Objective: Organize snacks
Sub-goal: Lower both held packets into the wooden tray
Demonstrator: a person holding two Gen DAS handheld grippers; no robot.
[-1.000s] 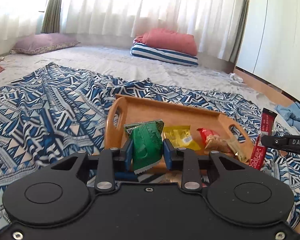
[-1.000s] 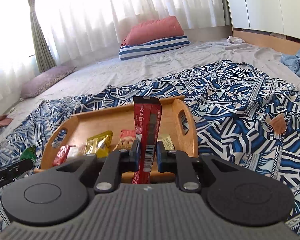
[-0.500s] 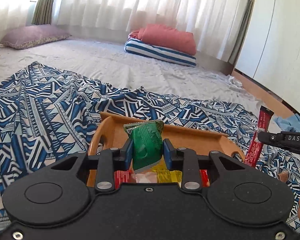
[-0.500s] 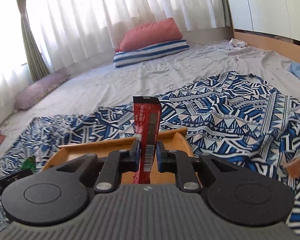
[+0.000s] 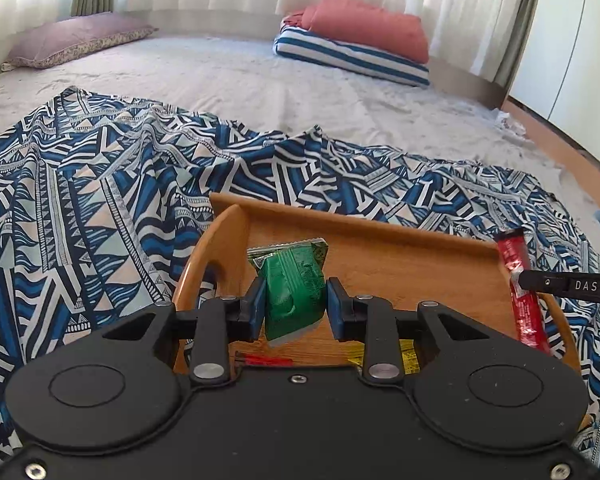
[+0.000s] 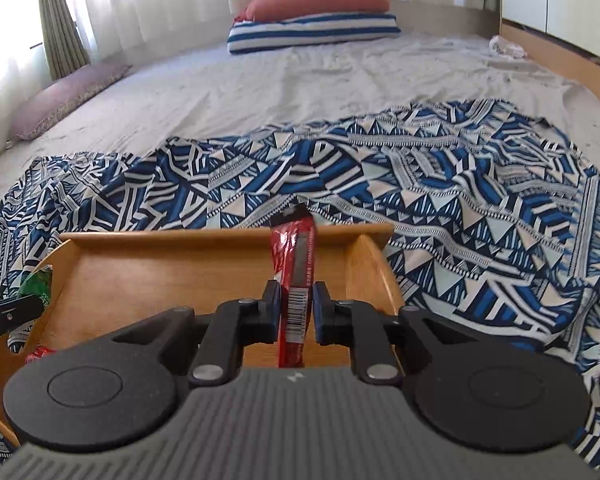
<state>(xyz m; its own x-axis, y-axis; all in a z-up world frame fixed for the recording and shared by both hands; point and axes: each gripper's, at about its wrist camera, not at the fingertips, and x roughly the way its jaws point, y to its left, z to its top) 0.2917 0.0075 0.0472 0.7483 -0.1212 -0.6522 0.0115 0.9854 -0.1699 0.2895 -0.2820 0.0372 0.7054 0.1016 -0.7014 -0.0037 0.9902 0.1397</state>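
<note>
Two grippers each clamp a snack above the wooden tray (image 5: 380,236): the left gripper (image 5: 293,308) pinches a green packet (image 5: 294,288), and the right gripper (image 6: 296,312) pinches a red stick packet (image 6: 296,272) upright. Both packets hang over the tray's near part, green toward its left end and red toward its right, with the patterned blue cloth (image 6: 460,208) spread beneath.

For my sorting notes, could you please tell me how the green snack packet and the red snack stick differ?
Colour: the green snack packet is green, the red snack stick red with a barcode.
Shape: the green snack packet is short and wide, the red snack stick long and narrow.
Holder: the left hand-held gripper clamps the green snack packet, the right hand-held gripper the red snack stick.
Shared: both are held over the wooden tray.
</note>
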